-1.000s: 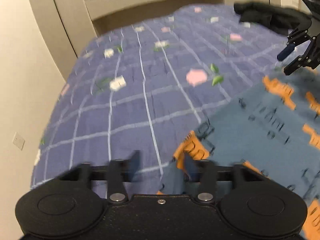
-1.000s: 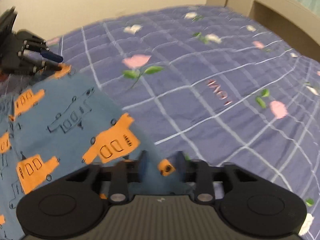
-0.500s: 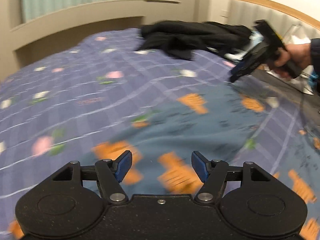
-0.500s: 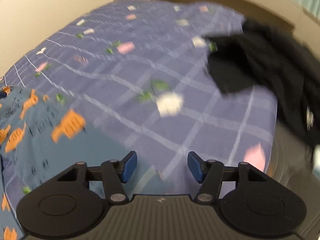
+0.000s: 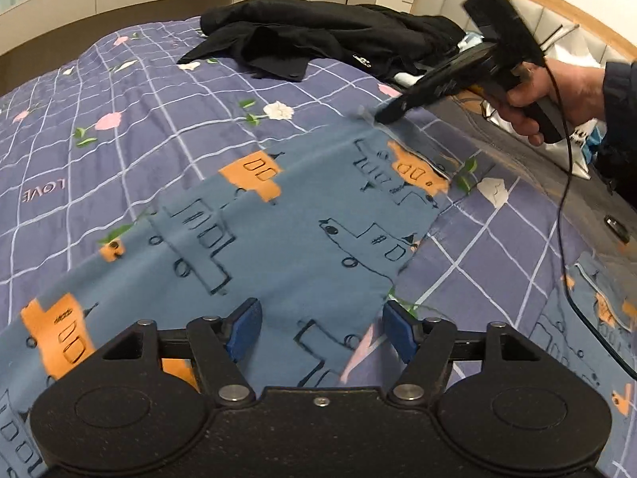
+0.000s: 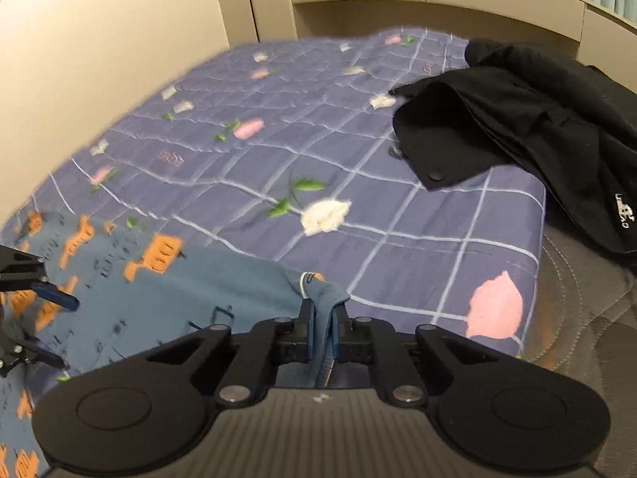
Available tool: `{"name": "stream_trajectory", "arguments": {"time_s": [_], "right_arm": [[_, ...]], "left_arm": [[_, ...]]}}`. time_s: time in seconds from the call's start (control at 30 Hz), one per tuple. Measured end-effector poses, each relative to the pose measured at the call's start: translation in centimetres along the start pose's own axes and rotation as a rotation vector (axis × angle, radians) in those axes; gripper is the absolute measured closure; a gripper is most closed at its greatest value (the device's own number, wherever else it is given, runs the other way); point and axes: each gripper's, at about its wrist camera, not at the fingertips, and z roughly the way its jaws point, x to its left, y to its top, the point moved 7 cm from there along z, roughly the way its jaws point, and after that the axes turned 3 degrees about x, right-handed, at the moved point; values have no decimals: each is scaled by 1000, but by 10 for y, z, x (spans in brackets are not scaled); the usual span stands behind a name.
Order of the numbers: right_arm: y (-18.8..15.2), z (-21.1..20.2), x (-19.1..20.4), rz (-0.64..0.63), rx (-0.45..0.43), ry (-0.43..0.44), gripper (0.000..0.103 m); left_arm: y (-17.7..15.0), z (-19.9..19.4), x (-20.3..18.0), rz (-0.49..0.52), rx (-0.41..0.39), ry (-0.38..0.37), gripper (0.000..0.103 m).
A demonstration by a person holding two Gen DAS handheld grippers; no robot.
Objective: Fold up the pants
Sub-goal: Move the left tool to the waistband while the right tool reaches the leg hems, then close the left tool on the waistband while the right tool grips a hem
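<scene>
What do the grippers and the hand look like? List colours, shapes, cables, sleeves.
Left gripper: matte black body, two round discs, silver screws, blue pads. Right gripper: same shape, but its casing is ribbed grey with a small white mark. From the left wrist view it is a black pistol-grip tool with a thin black cable. The bare hand wears a dark sleeve.

My left camera rides low over the pants (image 5: pixel 278 247), facing my right hand (image 5: pixel 557 95). My right camera looks close across the bedspread (image 6: pixel 318 167). Both catch the black jacket (image 5: pixel 318 40).
</scene>
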Motion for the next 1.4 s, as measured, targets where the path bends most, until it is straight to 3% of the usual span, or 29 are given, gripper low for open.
{"name": "stream_trajectory", "arguments": {"time_s": [0.07, 0.1, 0.13, 0.2, 0.27, 0.37, 0.43, 0.53, 0.67, 0.77, 1.03, 1.1, 1.17, 1.4], "right_arm": [[-6, 16, 5, -40, 77, -99, 85], [-5, 15, 8, -27, 68, -104, 79], [-1, 7, 12, -5, 21, -74, 61], [8, -17, 18, 8, -71, -64, 30], [18, -36, 33, -26, -128, -25, 26], [36, -46, 71, -87, -142, 56, 21], [51, -44, 103, -149, -150, 81, 12], [72, -25, 147, -225, -130, 111, 11], [87, 20, 196, -321, -56, 118, 11], [92, 48, 220, -364, -19, 124, 13], [84, 96, 239, -492, 129, 130, 27], [83, 102, 239, -506, 155, 126, 33], [81, 108, 238, -520, 184, 134, 40], [83, 125, 243, -561, 218, 156, 41]], "left_arm": [[0, -5, 1, -4, -7, 22, 33], [0, -14, 4, -14, -22, 19, 33], [-2, -27, 9, -21, -42, 14, 32], [-13, -62, 30, -25, -82, 42, 21], [-28, -94, 63, -30, -102, 115, 13], [-64, -137, 132, -108, -62, 272, 12], [-86, -159, 173, -175, -38, 360, 13], [-110, -183, 217, -231, -12, 458, 13], [-129, -188, 249, -271, 25, 507, 30], [-135, -181, 260, -285, 47, 455, 67], [-137, -159, 264, -210, 69, 412, 71], [-137, -157, 259, -196, 64, 384, 99], [-137, -160, 249, -159, 50, 361, 101], [-145, -185, 202, 36, -29, 204, 102]]}}
